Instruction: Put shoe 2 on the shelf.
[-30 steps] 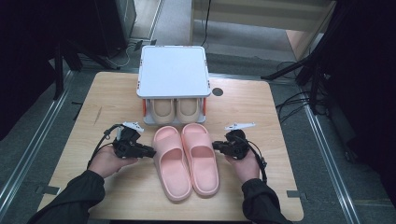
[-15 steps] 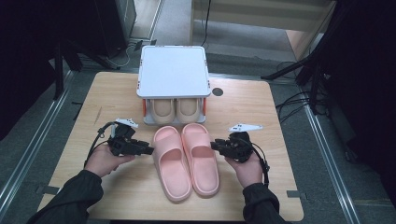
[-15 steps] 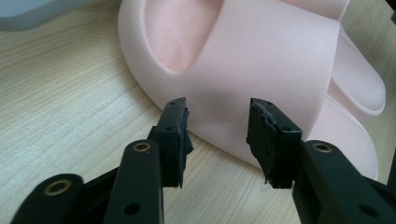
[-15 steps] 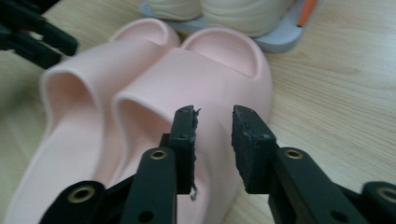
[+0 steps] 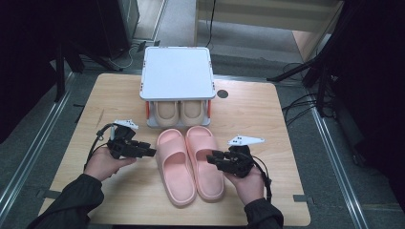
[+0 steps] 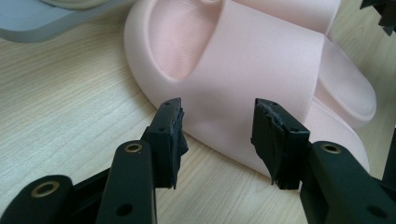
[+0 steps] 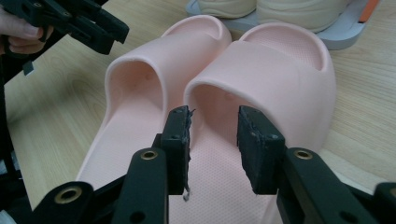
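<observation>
A: Start at the left. What is the left tool point(image 5: 149, 151) doing?

B: It sits low over the wooden surface point(image 5: 267, 119), held in the person's left hand point(image 5: 102, 163), tips aimed at the outer side of the left pink slipper point(image 5: 175, 164). In the left gripper view its jaws stand apart with nothing between them, just short of that slipper's strap and sole edge.

A: And the slippers themselves?

B: Both pink slippers lie flat in the middle of the surface, side by side and touching, toes pointing away from the person. The right pink slipper point(image 5: 205, 160) is just beside its mate.

A: What is behind them?

B: A small grey rack point(image 5: 176, 71) with a flat top. On its lower shelf rests a beige pair of slippers point(image 5: 177, 112); the pink toes come close to its front edge.

A: Now the right side.

B: The right tool point(image 5: 211, 158) is held in the right hand point(image 5: 250, 183), at the outer side of the right pink slipper. In the right gripper view its jaws are spread and empty, hovering over the heel bed and facing the strap opening point(image 7: 219, 105). Whether a tip touches the foam, I cannot tell.
</observation>
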Available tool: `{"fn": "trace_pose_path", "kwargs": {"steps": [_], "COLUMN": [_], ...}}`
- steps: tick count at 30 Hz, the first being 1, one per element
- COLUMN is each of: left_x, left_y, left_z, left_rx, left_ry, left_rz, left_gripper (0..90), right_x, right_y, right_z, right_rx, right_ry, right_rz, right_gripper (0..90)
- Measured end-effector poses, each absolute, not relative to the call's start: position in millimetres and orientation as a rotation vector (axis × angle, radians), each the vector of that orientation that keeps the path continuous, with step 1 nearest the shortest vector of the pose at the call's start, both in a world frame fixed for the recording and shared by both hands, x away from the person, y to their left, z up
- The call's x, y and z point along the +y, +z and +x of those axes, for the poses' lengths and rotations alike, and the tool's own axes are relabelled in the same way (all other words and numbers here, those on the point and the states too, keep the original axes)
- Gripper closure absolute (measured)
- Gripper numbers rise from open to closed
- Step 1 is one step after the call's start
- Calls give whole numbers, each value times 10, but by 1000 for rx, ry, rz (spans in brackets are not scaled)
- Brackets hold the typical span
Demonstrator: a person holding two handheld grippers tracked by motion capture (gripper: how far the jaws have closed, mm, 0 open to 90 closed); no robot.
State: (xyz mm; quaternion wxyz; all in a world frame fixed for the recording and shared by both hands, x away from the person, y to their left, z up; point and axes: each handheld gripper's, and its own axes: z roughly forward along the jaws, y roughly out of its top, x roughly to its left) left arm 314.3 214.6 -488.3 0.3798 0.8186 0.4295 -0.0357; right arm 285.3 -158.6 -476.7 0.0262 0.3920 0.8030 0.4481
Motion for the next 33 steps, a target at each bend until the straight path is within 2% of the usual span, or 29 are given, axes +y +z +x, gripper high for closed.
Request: {"fn": "trace_pose_path", "kwargs": {"steps": [14, 19, 26, 33], "left_x": [2170, 2190, 2251, 2337], "left_y": [-4884, -4884, -4888, -4904], "left_z": [3140, 3128, 3062, 2990], "left_rx": [1103, 1113, 1139, 1167], "left_ry": [-85, -83, -70, -64], "left_rz": [2088, 2079, 2068, 2056], "left_gripper": [515, 514, 513, 513], "right_x": [-1320, -1242, -1064, -907], "right_y": [-4925, -4985, -5063, -5115], "right_z": [2724, 2761, 2847, 2883], "right_rx": [2525, 2494, 2494, 2471], "right_ry": [1395, 1376, 1351, 1299], "right_rz": [1177, 1195, 1178, 1183], "right_gripper": [550, 471, 455, 386]}}
